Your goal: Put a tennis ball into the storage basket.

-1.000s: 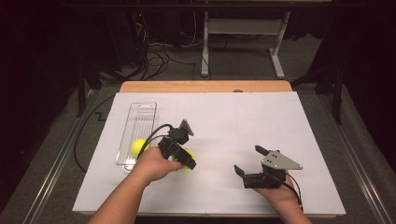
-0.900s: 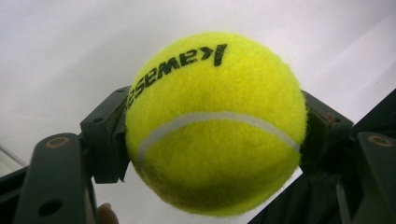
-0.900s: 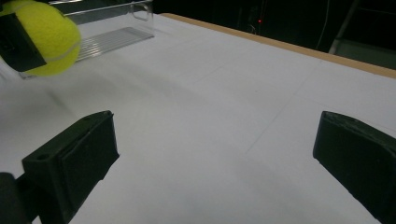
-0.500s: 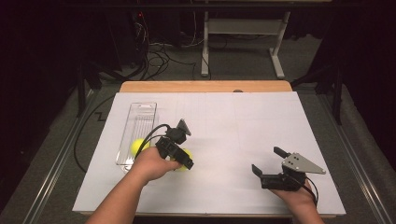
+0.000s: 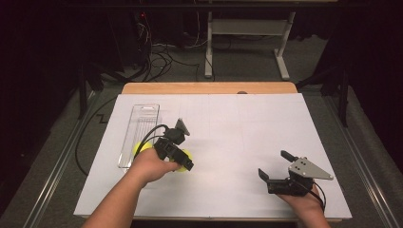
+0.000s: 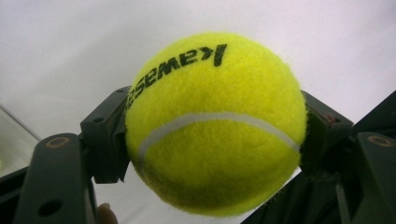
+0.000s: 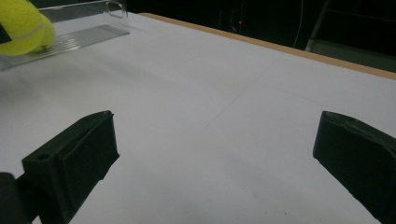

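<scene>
A yellow tennis ball [image 6: 210,154] with black lettering sits between both jaws of my left gripper [image 6: 215,123], which is shut on it. From above, that gripper [image 5: 182,161] holds the ball [image 5: 184,156] just over the white sheet, right of a clear plastic tray [image 5: 142,124]. A second yellow ball [image 5: 141,148] lies at the tray's near end, partly hidden by the hand. My right gripper [image 5: 273,164] rests low at the near right of the table, jaws wide apart and empty; its own view [image 7: 215,154] shows bare white surface between them.
The white sheet [image 5: 237,137] covers a wooden table whose far edge [image 5: 209,88] shows. A yellow ball [image 7: 21,23] and the clear tray [image 7: 84,32] appear at the top left of the right gripper view. Cables and a metal stand are on the dark floor beyond.
My right gripper has slid to the right and slightly toward the near edge, still open. The left gripper and its ball have stayed in place.
</scene>
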Demonstrator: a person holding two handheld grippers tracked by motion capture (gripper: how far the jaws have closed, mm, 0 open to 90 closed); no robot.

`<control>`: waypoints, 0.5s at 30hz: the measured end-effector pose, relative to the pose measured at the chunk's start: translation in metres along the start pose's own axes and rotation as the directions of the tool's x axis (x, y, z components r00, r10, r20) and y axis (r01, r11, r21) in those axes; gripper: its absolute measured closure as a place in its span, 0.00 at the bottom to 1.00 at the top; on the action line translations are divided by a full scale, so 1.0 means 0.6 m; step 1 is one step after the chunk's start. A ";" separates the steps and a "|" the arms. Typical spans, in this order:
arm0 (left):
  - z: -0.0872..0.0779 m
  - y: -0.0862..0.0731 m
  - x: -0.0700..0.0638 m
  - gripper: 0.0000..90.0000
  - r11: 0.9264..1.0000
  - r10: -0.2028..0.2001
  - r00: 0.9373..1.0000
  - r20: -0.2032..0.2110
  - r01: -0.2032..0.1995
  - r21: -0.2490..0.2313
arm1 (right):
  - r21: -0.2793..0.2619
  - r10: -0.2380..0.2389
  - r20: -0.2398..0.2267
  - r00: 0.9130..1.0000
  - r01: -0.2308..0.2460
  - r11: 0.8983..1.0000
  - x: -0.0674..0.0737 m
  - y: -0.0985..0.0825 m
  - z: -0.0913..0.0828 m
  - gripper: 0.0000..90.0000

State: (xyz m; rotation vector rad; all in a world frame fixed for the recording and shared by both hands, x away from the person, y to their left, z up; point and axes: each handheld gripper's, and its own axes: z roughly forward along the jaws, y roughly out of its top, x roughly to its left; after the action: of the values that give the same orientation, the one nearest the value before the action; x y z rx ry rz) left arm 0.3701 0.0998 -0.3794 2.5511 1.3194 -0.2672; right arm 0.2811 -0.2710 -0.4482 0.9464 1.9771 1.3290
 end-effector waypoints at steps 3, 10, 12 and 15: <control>-0.003 0.002 -0.001 0.29 1.000 0.005 1.000 0.000 -0.005 0.013 | -0.008 0.004 0.000 1.000 -0.004 1.000 0.001 0.002 0.001 0.00; -0.022 0.004 0.007 0.29 1.000 0.000 1.000 -0.006 0.000 0.017 | -0.008 0.002 0.003 1.000 -0.002 1.000 0.001 0.002 0.002 0.00; -0.030 0.003 0.011 0.29 1.000 -0.009 1.000 -0.008 0.009 0.011 | -0.003 0.007 0.005 1.000 -0.007 1.000 0.000 0.001 0.002 0.00; -0.044 0.000 0.017 0.29 1.000 -0.015 1.000 -0.018 0.015 0.010 | -0.003 0.007 0.005 1.000 -0.007 1.000 0.000 0.001 0.001 0.00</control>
State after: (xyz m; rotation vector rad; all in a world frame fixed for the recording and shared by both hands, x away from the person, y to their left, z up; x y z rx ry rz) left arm 0.3772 0.1155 -0.3571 2.5589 1.3481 -0.2555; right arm 0.2818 -0.2706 -0.4480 0.9545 1.9690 1.3321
